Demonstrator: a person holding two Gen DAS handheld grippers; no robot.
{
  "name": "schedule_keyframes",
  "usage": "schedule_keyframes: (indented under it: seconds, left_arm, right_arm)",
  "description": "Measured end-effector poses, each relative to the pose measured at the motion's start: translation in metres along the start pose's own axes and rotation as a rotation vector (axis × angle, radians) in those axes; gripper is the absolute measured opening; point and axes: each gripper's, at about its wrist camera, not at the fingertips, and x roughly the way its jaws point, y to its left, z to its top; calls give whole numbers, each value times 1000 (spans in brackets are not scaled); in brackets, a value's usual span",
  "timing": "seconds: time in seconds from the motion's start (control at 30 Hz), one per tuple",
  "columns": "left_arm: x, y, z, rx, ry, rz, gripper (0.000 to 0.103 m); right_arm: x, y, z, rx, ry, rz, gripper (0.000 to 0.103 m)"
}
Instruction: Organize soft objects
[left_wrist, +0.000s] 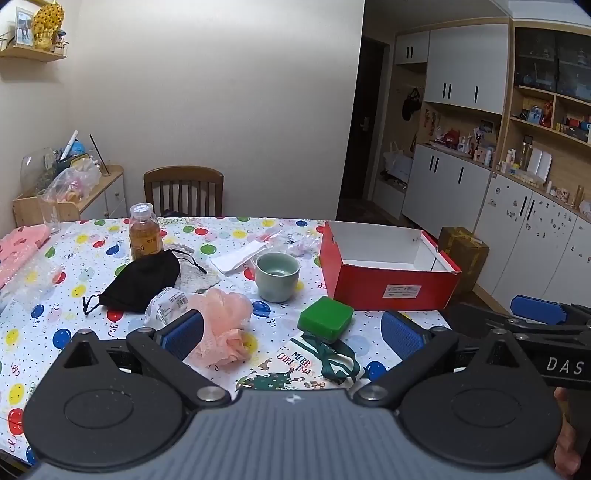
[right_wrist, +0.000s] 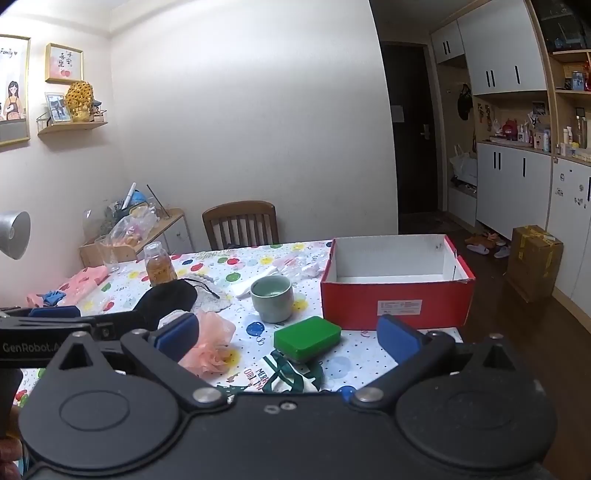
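A pink mesh bath pouf (left_wrist: 221, 325) (right_wrist: 210, 343) lies on the balloon-print tablecloth, just beside my left gripper's left finger. A black cloth pouch (left_wrist: 140, 280) (right_wrist: 166, 299) lies behind it, over a grey knitted piece (left_wrist: 197, 277). A green sponge block (left_wrist: 325, 319) (right_wrist: 306, 336) sits on a Christmas gift bag (left_wrist: 306, 365) (right_wrist: 291, 373). An open, empty red shoebox (left_wrist: 388, 288) (right_wrist: 395, 302) stands at the right. My left gripper (left_wrist: 291, 332) and right gripper (right_wrist: 288, 339) are both open and empty above the table's near edge.
A celadon cup (left_wrist: 277, 275) (right_wrist: 272, 297), an amber bottle (left_wrist: 144, 234), white tissue (left_wrist: 240, 256), a crumpled plastic wrapper (left_wrist: 166, 304) and pink cloth (left_wrist: 18, 247) lie on the table. A wooden chair (left_wrist: 183, 190) stands behind it. Cabinets line the right wall.
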Motion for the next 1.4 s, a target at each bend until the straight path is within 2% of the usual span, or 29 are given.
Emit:
schedule_keyframes:
  seconds: [0.83, 1.4]
  left_arm:
    - [2, 1, 1, 15, -14, 20, 103]
    - [3, -4, -1, 28, -19, 2, 103]
  right_arm:
    - [2, 0, -1, 6, 5, 4, 103]
    - [-3, -2, -4, 24, -5, -18, 103]
